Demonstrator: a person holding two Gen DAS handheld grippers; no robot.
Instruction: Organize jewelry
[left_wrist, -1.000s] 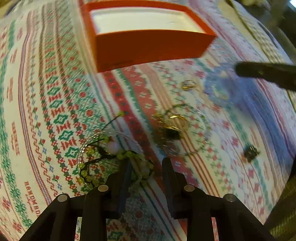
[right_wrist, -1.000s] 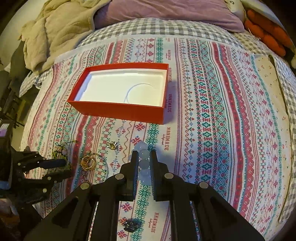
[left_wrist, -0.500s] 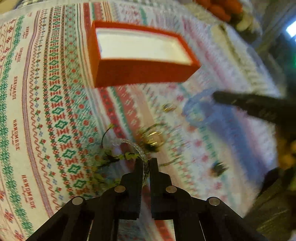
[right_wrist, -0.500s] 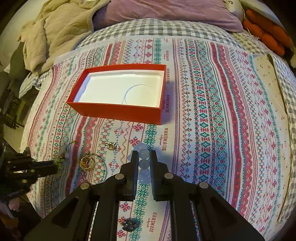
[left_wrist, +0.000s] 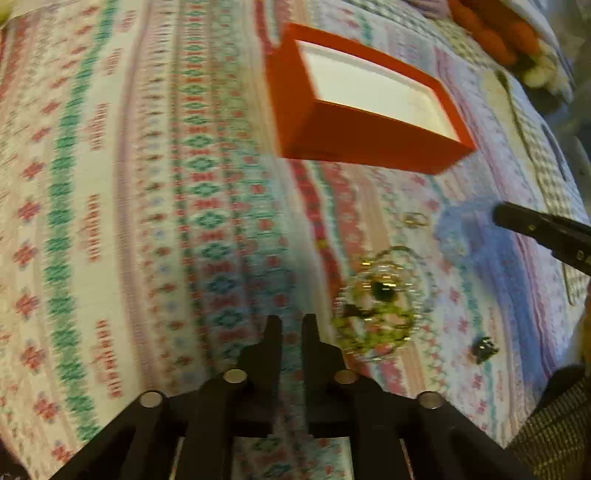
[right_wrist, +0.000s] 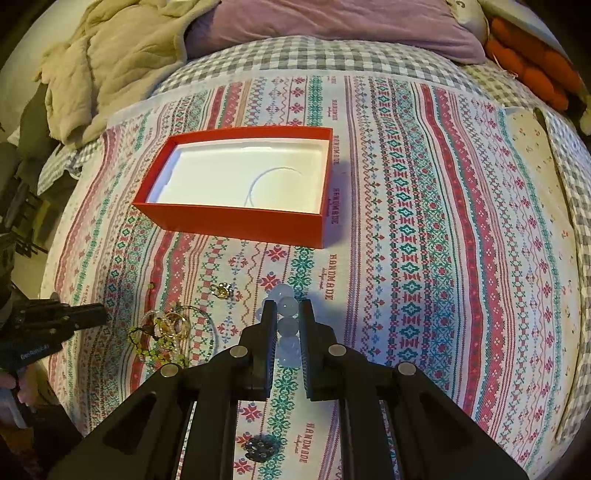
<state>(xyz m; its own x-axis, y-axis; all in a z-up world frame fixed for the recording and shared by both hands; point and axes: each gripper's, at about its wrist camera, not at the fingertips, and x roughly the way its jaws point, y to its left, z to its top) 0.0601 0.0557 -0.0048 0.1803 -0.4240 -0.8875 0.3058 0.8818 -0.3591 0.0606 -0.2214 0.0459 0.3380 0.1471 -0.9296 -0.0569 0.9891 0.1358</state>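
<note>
right hand-held gripper: pinched on the pale bead bracelet, down on the bedspread
left hand-held gripper: jaws just eased apart a bit, nothing between them
tangle: green bead piece and gold rings piled just right of it
red box: further back, open, white inside

I am viewing a bed ahead of the claw: patterned cloth is overlying a checked sheet; a purple pillow and beige blanket are lying beyond.
</note>
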